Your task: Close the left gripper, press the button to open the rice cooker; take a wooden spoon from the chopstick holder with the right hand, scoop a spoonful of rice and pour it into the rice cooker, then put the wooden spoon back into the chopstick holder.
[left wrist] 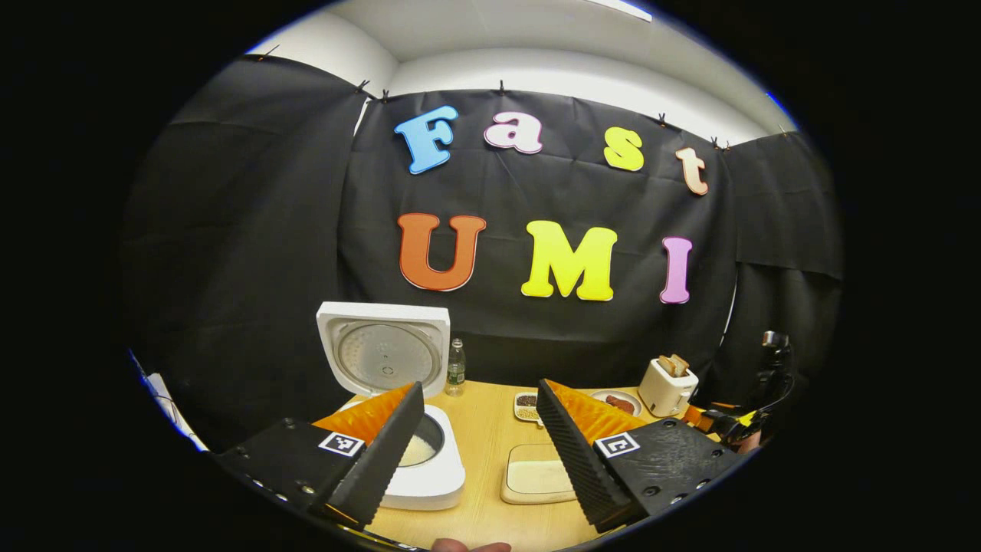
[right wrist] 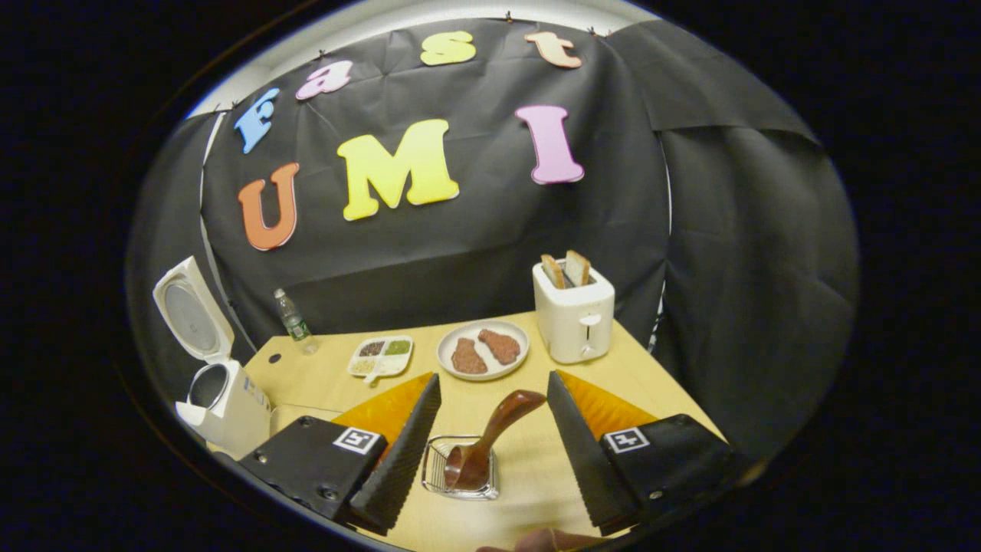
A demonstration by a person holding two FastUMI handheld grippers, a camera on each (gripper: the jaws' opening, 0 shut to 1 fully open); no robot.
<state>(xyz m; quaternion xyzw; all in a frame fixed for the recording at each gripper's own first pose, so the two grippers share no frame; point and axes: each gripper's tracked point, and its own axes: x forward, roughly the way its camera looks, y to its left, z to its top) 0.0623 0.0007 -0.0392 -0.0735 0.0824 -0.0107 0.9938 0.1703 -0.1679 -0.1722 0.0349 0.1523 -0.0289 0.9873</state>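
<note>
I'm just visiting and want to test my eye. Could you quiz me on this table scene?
1. True or false: the white rice cooker has its lid up.
2. Where does the brown wooden spoon rest? A) white plate B) wire chopstick holder C) white toaster
3. What stands in the toaster's slots?

Key: 1 true; 2 B; 3 two slices of toast.

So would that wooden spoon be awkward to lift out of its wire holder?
Probably not. The spoon looks rigid and light, so it shouldn't flex. Its glossy, curved handle might slip or twist between the fingers. It leans loosely in the small holder, which could shift or tip when pulled.
</note>
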